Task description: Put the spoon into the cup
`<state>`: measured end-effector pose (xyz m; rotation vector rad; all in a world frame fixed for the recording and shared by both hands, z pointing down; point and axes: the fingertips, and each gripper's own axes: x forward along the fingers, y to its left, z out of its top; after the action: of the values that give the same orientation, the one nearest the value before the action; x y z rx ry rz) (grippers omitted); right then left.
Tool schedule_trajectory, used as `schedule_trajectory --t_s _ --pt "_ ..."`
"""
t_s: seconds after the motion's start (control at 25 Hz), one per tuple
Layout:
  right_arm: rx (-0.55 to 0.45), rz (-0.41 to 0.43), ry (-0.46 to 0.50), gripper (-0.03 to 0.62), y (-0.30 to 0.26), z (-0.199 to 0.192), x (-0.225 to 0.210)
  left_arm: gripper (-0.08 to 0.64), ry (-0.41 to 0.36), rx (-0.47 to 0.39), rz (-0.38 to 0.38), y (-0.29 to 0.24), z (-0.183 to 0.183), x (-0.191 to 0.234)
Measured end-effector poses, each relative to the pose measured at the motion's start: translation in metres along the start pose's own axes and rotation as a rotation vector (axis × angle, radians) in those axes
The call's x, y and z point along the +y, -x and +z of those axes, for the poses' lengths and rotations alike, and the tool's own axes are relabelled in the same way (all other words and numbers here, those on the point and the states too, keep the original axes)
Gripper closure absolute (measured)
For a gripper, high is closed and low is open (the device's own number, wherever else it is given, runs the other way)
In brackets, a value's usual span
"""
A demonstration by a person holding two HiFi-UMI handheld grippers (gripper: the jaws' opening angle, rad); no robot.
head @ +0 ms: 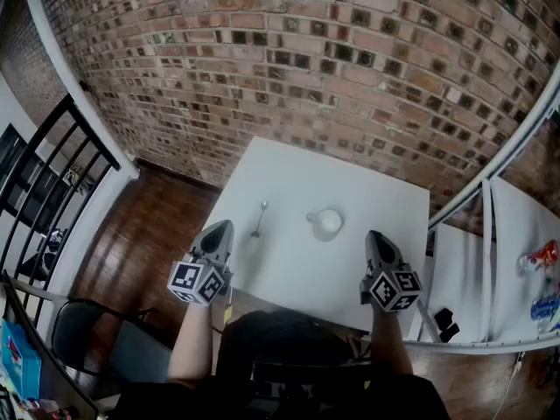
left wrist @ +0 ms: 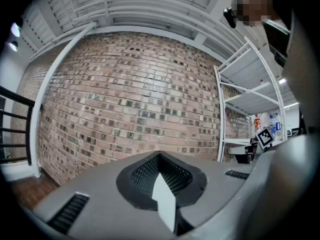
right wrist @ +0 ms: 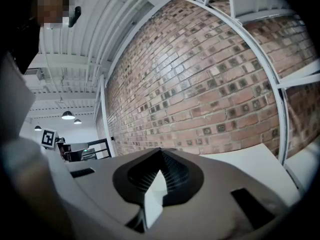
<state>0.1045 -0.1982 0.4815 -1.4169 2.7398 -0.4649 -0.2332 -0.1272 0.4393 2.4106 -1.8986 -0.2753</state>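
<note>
Task not yet begun.

Left gripper (head: 220,227): jaws fully together, nothing between them. It hovers at the near edge of the white table (head: 289,269), pointing roughly level toward the brick wall (head: 289,68), so its own view shows only wall.

Right gripper (head: 376,238): jaws likewise closed on nothing, held at the same near edge and about level. Its view catches a strip of the tabletop at 3 o'clock.

I read this matched, closed, level hold either side of my body as a rest pose, not a reach.

Spoon (head: 260,220): lies flat on the table, bowl toward 12 o'clock, handle toward 6 o'clock. It sits near my left gripper tips, at about 1 o'clock from them, not touching.

Cup (head: 328,224): white, upright, mouth facing up, handle at its 9 o'clock. It stands at 3 o'clock from the spoon, apart from it, and at about 11 o'clock from my right gripper.

Judgement: the spoon favours the left gripper, since its handle end is on that side. The thin handle lying flat will likely need open jaws tipped down from above. The upright cup needs no steadying unless it slides. I see no obstacle between spoon and cup.
</note>
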Motion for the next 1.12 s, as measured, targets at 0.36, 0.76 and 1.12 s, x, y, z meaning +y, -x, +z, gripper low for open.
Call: schedule_trajectory --t_s 0.36,0.76,1.12 --pt "0.052 0.101 0.064 0.588 -0.021 -0.004 0.025 0.555 -0.01 0.074 0.015 -0.016 -0.033 -0.004" --pt "0.092 0.076 0.017 0.588 -0.016 -0.027 0.001 0.557 0.029 0.25 0.085 -0.054 -0.092 0.021" --pt "0.063 0.065 -0.004 0.588 -0.001 -0.021 -0.014 0.335 0.027 0.47 0.143 -0.066 -0.18 0.027"
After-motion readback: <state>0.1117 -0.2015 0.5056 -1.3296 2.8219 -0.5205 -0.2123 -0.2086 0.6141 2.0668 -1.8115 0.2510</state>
